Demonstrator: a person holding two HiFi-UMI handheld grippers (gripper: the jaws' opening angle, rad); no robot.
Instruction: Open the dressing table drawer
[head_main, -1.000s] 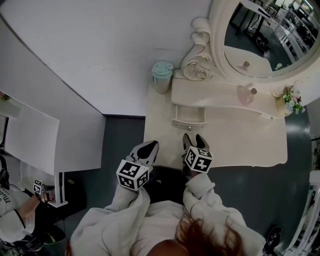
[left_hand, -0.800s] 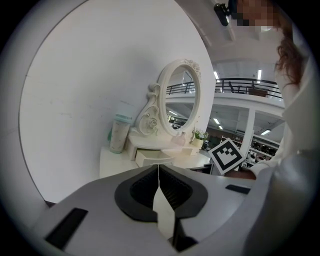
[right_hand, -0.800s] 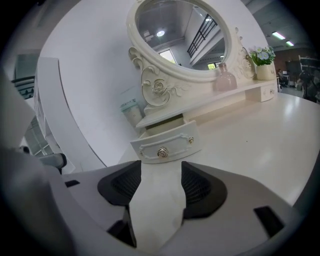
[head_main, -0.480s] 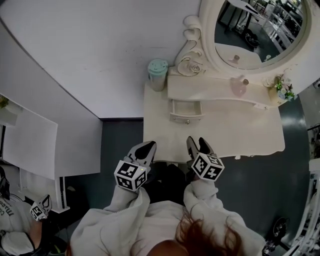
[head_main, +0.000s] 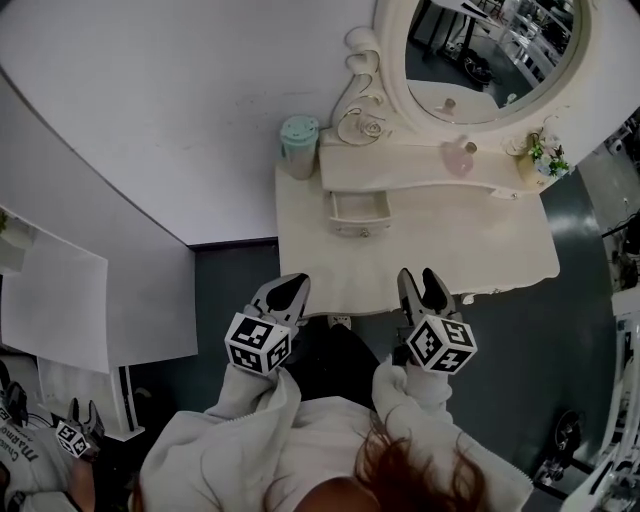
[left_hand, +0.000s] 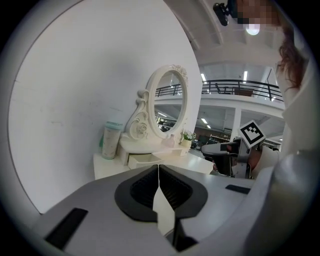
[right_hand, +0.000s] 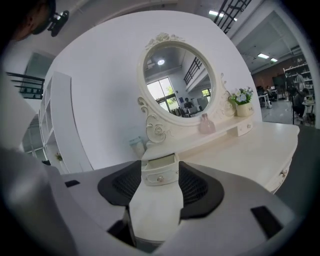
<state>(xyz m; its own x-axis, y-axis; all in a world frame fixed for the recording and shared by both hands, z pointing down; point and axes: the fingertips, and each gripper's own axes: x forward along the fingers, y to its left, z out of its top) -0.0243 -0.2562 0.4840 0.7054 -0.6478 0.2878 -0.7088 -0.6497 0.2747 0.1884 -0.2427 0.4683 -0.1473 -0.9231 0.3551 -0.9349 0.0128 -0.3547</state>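
Observation:
The cream dressing table (head_main: 490, 262) stands against the white wall with an oval mirror (head_main: 490, 50) on top. Its small drawer (head_main: 359, 213) under the left end of the shelf is pulled out; its knob (right_hand: 160, 178) shows in the right gripper view. My left gripper (head_main: 291, 290) is shut and empty, hovering off the table's front left edge. My right gripper (head_main: 424, 284) is open and empty at the front edge, well short of the drawer (right_hand: 159, 170), which shows between its jaws. The left gripper view shows the drawer (left_hand: 141, 159) from the side.
A mint-green cup (head_main: 298, 145) stands at the table's back left corner. A pink bottle (head_main: 458, 158) and a small flower pot (head_main: 536, 160) sit on the shelf. A white cabinet (head_main: 60, 300) stands to the left; another person with grippers is at the bottom left.
Both grippers have drawn back from the table toward me and moved apart, the right one to the right. The pulled-out drawer now lies farther from the right gripper.

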